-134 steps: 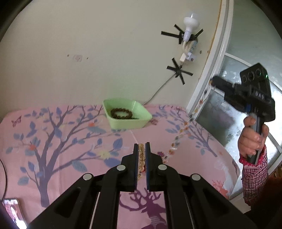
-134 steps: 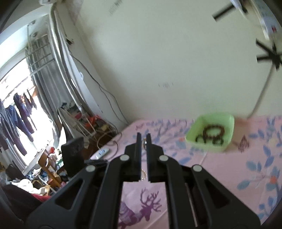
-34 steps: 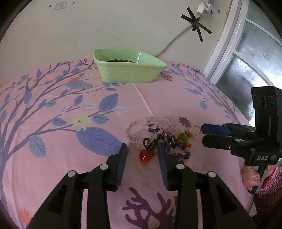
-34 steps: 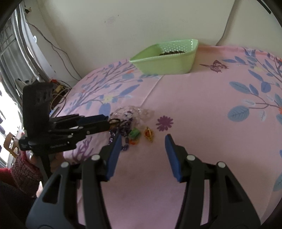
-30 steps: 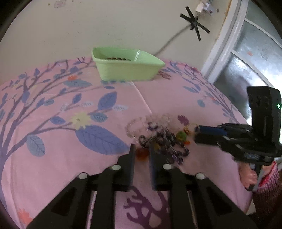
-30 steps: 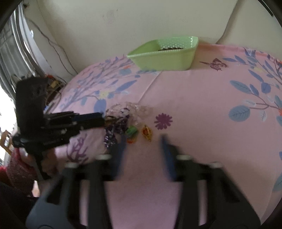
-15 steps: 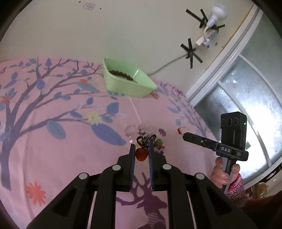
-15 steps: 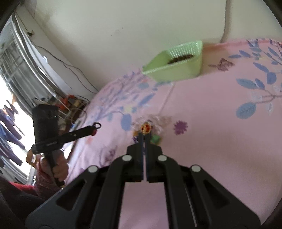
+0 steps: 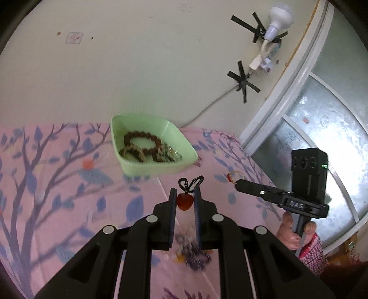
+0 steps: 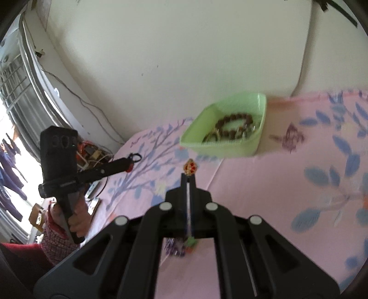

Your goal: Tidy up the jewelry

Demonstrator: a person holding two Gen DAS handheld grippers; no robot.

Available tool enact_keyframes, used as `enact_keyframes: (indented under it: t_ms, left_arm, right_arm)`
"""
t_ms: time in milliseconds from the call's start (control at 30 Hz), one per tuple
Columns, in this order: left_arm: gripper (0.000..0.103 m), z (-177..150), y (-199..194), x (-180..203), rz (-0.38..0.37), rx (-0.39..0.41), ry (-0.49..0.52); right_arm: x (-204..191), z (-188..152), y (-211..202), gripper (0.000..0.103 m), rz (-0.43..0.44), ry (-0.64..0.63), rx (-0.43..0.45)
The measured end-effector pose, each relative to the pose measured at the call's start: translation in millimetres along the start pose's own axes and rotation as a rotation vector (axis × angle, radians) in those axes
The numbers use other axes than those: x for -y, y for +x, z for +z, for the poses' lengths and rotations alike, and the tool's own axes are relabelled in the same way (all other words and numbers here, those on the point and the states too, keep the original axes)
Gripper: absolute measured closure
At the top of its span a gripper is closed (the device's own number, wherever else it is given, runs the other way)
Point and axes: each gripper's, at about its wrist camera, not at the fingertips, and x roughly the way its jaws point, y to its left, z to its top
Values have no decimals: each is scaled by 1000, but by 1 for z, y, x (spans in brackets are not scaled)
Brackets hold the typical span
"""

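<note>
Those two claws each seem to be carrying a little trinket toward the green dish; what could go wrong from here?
The right claw pinches the gold ring only by its edge, so it might slip out before the green dish. The red pendant in the left claw trails a black cord that might catch on the dish rim. Both claws head for one small dish and might bump.

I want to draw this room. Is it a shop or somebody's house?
Probably somebody's home. The jewelry lies on a pink tree-print cloth, a bare bulb is taped to the wall, and clothes hang by the window.
</note>
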Motion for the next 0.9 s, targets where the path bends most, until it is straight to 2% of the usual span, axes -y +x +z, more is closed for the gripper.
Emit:
enact_keyframes:
  t_ms: [133, 267, 333, 367, 400, 467, 533, 633, 733, 833, 900]
  left_arm:
    - [88, 30, 25, -6, 30, -5, 9]
    - [88, 58, 56, -14, 70, -13, 24]
    - [87, 66, 83, -25, 132, -43, 21]
    - [86, 68, 94, -31, 161, -63, -2]
    - [86, 68, 105, -39, 178, -87, -37]
    - [86, 66, 119, -53, 151, -122, -110]
    - [86, 63, 118, -59, 120, -104, -142]
    - [86, 61, 110, -58, 137, -69, -116]
    - [86, 61, 92, -57, 133, -25, -150]
    - [86, 48, 66, -42, 109, -4, -123]
    - [86, 36, 52, -35, 100, -8, -100]
  right_arm:
    - [8, 26, 12, 101, -25, -12, 18]
    - [19, 51, 36, 100, -100, -38, 37]
    - [23, 57, 52, 100, -142, -65, 29]
    - [26, 58, 62, 91, -158, -71, 9]
    - [29, 58, 72, 63, -191, -71, -9]
    - [33, 54, 76, 34, -228, -74, 31]
    - [37, 50, 77, 34, -236, -76, 45]
    - [42, 51, 70, 34, -224, -61, 65]
    - [41, 51, 52, 34, -190, -31, 95]
    - [32, 45, 40, 34, -174, -33, 86]
    - [26, 36, 37, 46, -161, -32, 46]
